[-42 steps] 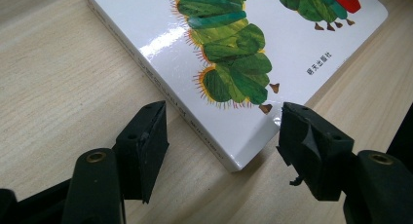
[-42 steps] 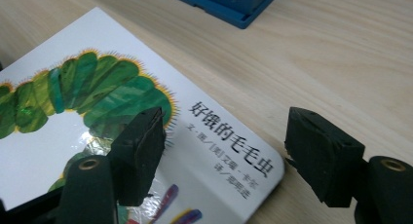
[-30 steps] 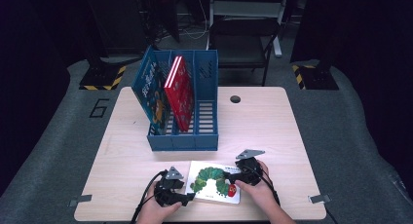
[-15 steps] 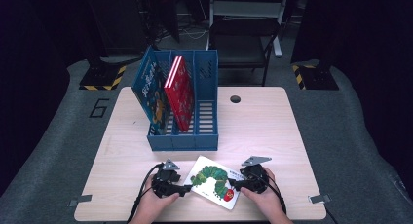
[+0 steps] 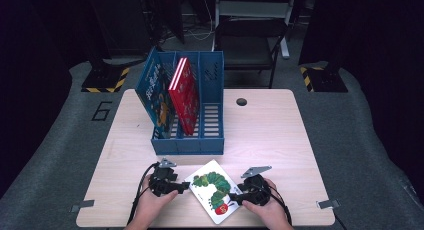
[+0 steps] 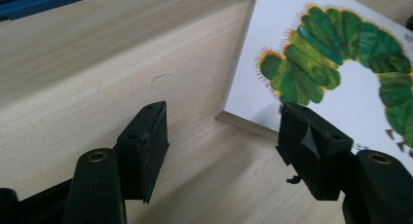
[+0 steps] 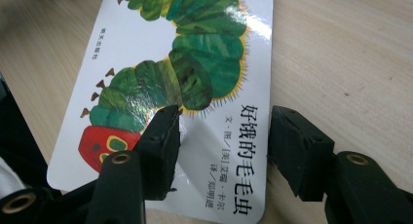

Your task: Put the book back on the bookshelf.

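Observation:
A white picture book (image 5: 214,191) with a green caterpillar on its cover lies flat and askew near the table's front edge. My left gripper (image 5: 183,186) sits at the book's left corner. In the left gripper view its jaws (image 6: 224,136) stand open, with the book's corner (image 6: 253,119) between them and one fingertip (image 6: 307,141) over the cover's edge. My right gripper (image 5: 236,197) is at the book's right side. In the right gripper view its jaws (image 7: 226,131) have just been closing. They straddle the book's (image 7: 195,53) long edge, one over the cover, neither pressing.
A blue file rack (image 5: 187,142) stands mid-table behind the book, holding a blue book (image 5: 157,95) and a red book (image 5: 182,92) upright. A round cable hole (image 5: 241,101) is in the tabletop at the back. A chair (image 5: 247,45) stands beyond the table.
The picture book has turned from nearly square to the table edge to lying diagonally. My right gripper has come down toward the front edge and narrowed its jaws; my left gripper has shifted slightly left.

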`<control>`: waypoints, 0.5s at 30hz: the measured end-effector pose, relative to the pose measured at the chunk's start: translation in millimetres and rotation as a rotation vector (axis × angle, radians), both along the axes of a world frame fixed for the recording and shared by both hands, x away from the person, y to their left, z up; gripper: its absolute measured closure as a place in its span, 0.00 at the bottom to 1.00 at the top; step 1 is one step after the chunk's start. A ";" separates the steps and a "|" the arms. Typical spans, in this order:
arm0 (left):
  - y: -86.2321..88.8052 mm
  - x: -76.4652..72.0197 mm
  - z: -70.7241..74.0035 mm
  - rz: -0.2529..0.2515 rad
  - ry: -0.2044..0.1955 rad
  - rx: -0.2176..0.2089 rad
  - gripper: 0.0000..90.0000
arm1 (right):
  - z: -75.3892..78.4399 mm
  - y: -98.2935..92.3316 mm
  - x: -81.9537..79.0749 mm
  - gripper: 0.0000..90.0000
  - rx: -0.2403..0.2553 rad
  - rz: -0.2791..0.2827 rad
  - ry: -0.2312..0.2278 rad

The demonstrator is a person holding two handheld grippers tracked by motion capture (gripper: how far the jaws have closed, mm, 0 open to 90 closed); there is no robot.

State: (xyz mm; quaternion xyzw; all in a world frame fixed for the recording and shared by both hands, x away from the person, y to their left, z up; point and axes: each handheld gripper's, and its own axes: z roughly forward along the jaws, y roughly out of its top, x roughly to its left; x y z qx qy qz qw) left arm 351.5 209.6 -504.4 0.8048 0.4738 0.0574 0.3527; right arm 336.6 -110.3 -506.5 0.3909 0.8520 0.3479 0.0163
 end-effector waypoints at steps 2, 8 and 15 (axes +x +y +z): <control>0.2 -4.3 3.2 -0.004 -0.006 -0.022 0.39 | 0.0 1.8 2.6 0.48 0.019 -0.005 -0.019; -7.1 -18.3 5.9 -0.037 0.010 -0.049 0.39 | -2.3 8.9 10.5 0.46 0.003 -0.001 -0.040; -20.2 -25.8 -1.5 -0.092 0.030 -0.011 0.39 | -4.2 14.9 16.6 0.46 0.027 0.001 -0.027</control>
